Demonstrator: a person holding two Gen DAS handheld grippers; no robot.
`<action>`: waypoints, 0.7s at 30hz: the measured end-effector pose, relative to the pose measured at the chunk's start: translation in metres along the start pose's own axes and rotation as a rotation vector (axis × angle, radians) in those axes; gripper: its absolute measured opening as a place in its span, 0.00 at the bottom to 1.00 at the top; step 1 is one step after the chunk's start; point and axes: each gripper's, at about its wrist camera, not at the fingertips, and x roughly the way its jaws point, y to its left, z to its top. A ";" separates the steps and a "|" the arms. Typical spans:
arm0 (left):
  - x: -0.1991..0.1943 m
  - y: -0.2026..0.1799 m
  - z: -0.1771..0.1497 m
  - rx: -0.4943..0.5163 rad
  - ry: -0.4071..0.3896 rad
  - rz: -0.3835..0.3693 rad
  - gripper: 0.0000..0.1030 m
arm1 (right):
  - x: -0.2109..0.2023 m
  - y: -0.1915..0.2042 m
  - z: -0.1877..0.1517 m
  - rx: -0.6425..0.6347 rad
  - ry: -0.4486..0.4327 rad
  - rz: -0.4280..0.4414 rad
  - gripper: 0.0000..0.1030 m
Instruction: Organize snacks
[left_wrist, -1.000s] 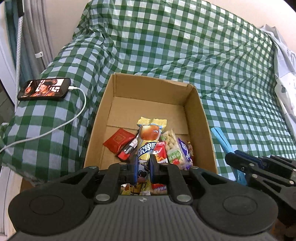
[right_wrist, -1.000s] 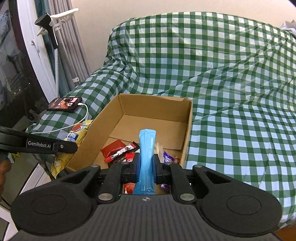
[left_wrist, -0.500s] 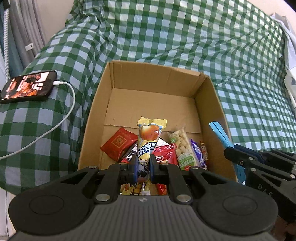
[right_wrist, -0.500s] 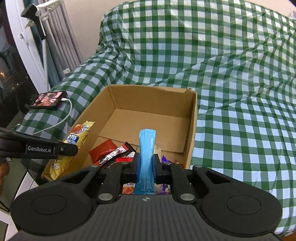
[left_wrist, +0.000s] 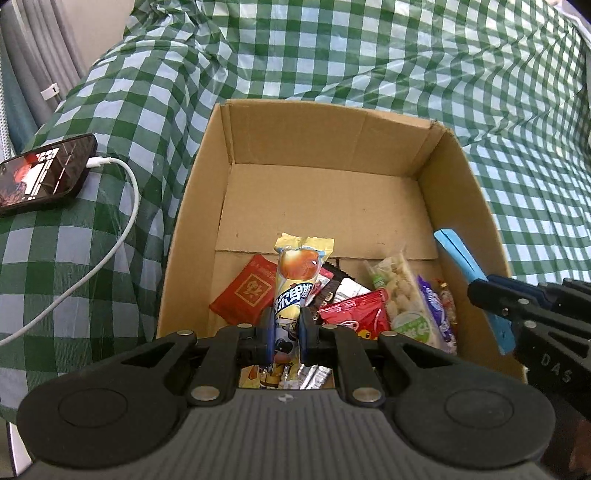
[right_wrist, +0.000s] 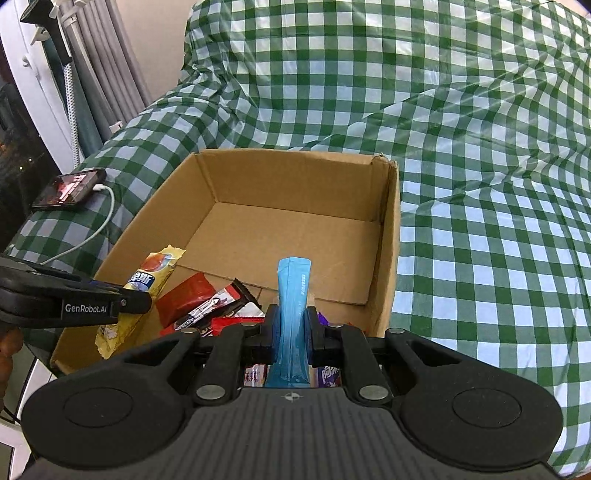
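An open cardboard box (left_wrist: 461, 173) (right_wrist: 391, 236) stands on the green checked cloth. In its near part lie several snacks: a red packet (left_wrist: 247, 291), a red bag (left_wrist: 358, 314), a bag of pale puffs (left_wrist: 399, 291) and a purple packet (left_wrist: 436, 306). My left gripper (left_wrist: 285, 325) is shut on a yellow snack stick (left_wrist: 295, 277) (right_wrist: 147, 280) over the box's near left. Over the near right side my right gripper (right_wrist: 291, 326) is shut on a light blue sachet (right_wrist: 293, 291) (left_wrist: 458, 254). The box's far half is bare.
A lit phone (left_wrist: 40, 173) (right_wrist: 70, 188) lies on the cloth left of the box, with a white cable (left_wrist: 122, 229) plugged in. Curtains (right_wrist: 103, 62) hang at the far left. The checked cloth (right_wrist: 480, 147) spreads behind and right of the box.
Both grippers have come down and forward towards the box with their snacks still held. The box now looks larger and closer in both views.
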 end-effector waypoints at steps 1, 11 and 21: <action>0.001 0.001 0.001 0.000 0.002 0.005 0.17 | 0.002 -0.001 0.001 0.001 0.002 0.007 0.17; -0.016 0.007 -0.005 -0.047 -0.001 0.136 1.00 | -0.005 -0.003 0.000 0.042 -0.023 -0.022 0.85; -0.072 -0.009 -0.048 -0.061 -0.038 0.101 1.00 | -0.056 0.008 -0.043 0.081 -0.029 -0.053 0.97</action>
